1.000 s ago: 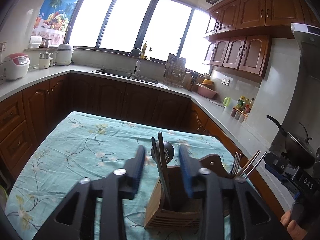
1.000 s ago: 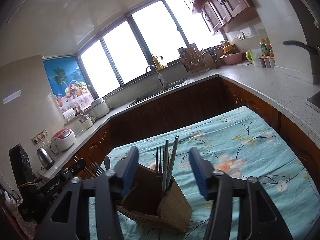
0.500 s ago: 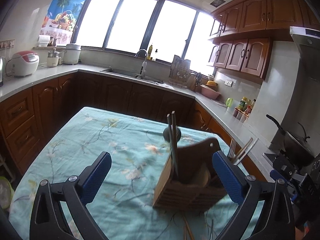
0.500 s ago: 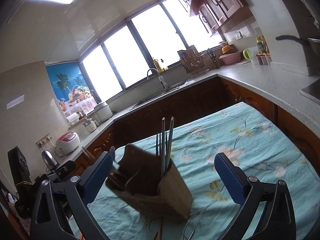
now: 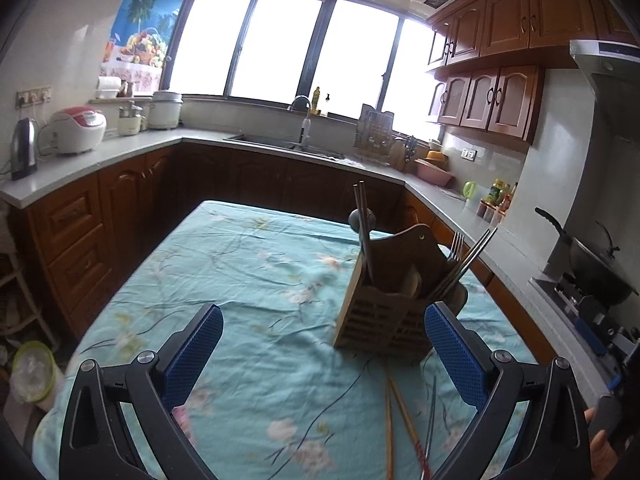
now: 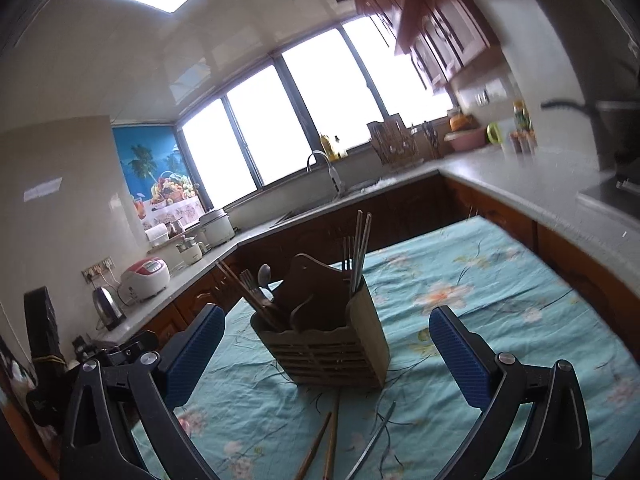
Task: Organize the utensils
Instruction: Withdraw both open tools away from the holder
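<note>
Change since one second ago: both grippers, then narrowed with pads close around the upright chopsticks in the holder, have spread wide and drawn back; nothing is gripped now.

Left gripper (image 5: 324, 354): fingers (image 5: 192, 354) released, wide apart; the wooden utensil holder (image 5: 390, 316) stands just beyond the tips, right of centre, its near right corner close to the right pad, not visibly touching.

Right gripper (image 6: 326, 354): fingers (image 6: 460, 360) likewise released; the holder (image 6: 332, 344) stands centred in the gap, slightly beyond both pads, clear of each.

Holder: on the teal floral tablecloth (image 5: 248, 272), right half of the table; contents include metal chopsticks (image 5: 362, 220) upright in the left compartment, a fork (image 5: 456, 246) and more metal chopsticks leaning right, and a dark spoon behind.

Loose items: wooden chopsticks (image 5: 394, 420) and a thin metal pair (image 5: 432, 416) lying on the cloth near the holder, between the left gripper's fingers; same items (image 6: 326, 440) in the right view.
</note>
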`<state>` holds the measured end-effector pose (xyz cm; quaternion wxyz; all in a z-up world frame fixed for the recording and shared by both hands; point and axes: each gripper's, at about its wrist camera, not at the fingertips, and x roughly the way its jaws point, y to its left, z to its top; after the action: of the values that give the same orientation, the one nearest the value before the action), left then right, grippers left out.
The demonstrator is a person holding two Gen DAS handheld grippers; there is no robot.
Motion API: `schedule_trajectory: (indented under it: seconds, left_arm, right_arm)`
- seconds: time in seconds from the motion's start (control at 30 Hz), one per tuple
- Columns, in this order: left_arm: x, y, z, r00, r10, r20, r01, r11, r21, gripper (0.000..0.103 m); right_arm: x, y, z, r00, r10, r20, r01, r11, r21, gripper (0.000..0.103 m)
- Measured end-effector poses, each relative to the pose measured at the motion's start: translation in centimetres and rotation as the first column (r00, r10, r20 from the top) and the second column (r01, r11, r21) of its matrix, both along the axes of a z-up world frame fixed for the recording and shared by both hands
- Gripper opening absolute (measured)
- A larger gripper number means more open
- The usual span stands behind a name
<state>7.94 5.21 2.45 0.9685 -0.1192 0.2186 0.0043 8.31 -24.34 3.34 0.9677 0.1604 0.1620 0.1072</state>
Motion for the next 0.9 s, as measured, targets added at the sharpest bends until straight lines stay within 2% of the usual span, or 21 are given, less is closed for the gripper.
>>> schedule_trajectory:
  seconds: [0.13,0.33,0.63,0.77,0.9]
  left_arm:
    - [-3.1,0.3,0.3,1.0,0.015,0.011,-0.015,1.0,0.01,0.102]
    - [-7.2,0.7,-0.1,1.0,0.026,0.014,-0.027,0.998,0.049,0.102]
    - [-10.7,-0.5,-0.1,0.999,0.038,-0.004,-0.036,0.986,0.165,0.102]
    - [-11.4,-1.5,0.7,0.999,0.042,-0.007,-0.039,0.972,0.233,0.102]
    - [-12.4,-2.3,1.5,0.999,0.04,-0.005,-0.037,0.962,0.271,0.102]
  right_arm:
    - [-2.7,1.4,0.7,0.999,-0.005,0.05,0.009,0.997,-0.076,0.103]
    - [-5.7,3.1,-0.2,0.997,-0.005,0.078,0.018,0.986,-0.165,0.103]
    - [-8.3,3.7,-1.2,0.999,0.003,0.044,0.006,0.981,-0.196,0.103]
    - [-9.2,4.0,-0.8,1.0,-0.02,0.024,0.025,0.97,-0.242,0.103]
    - [-10.4,4.1,0.4,0.998,-0.028,0.048,0.04,0.964,-0.262,0.103]
